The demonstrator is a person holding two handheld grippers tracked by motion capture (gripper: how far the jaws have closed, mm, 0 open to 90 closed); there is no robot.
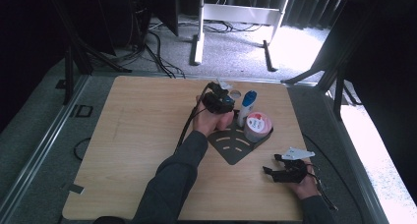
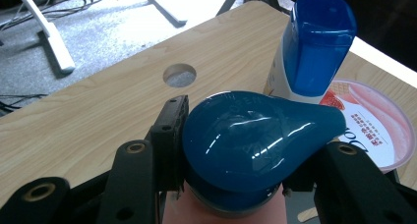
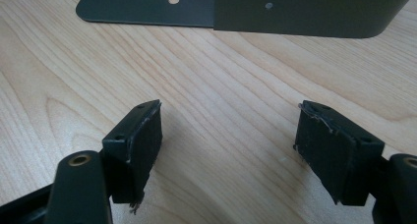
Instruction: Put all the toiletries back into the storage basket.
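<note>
Wooden table [image 1: 133,150] is carrying a black rack [image 1: 235,146] near its far edge, with a white bottle [image 1: 246,107] and pink tub [image 1: 257,126] standing in it; the left gripper [image 1: 220,100] is clamping a teal-capped bottle [image 2: 255,140] just beside them, while the right gripper [image 1: 273,164] is resting wide and empty near the right edge.

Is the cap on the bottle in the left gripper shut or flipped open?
Shut. In the left gripper view the teal cap sits flat and closed, with the left gripper clamped round it.

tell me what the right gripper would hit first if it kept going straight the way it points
Probably the dark metal rack: past the right gripper, whose open jaws hold nothing, lies bare table, then the rack's upright wall straight ahead. Depth is hard to judge, so it could skim the wood first.
</note>
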